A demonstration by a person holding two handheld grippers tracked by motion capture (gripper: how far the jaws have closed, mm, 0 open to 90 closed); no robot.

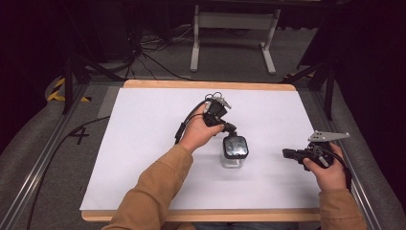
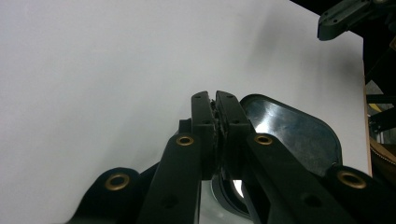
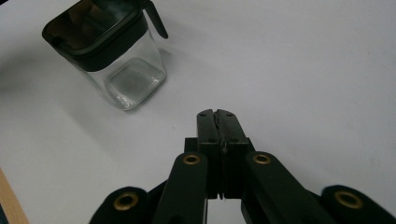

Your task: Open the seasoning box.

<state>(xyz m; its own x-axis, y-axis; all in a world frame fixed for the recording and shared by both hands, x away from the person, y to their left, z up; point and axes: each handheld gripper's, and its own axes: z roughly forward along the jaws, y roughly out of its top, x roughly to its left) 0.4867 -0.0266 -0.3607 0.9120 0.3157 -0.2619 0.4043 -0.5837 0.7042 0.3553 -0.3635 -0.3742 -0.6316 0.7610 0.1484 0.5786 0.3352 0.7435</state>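
A small square glass jar [image 1: 233,160] with a black lid [image 1: 235,146] stands upright on the white sheet, right of centre. My left gripper [image 1: 231,129] reaches from the back left, and its shut tips sit at the lid's back-left corner. In the left gripper view the jaws [image 2: 215,97] are pressed together just above the edge of the glossy lid [image 2: 299,135], with nothing visible between them. My right gripper [image 1: 285,153] hovers to the right of the jar, pointing at it, well apart. Its jaws [image 3: 216,113] are shut and hold nothing, and the jar [image 3: 128,81] is ahead to the left.
The white sheet [image 1: 143,143] covers a wooden board [image 1: 201,85] on the table. A white metal stand [image 1: 233,21] and loose cables [image 1: 153,57] are on the floor behind. The right gripper's grey plate [image 2: 345,16] appears at the upper right of the left gripper view.
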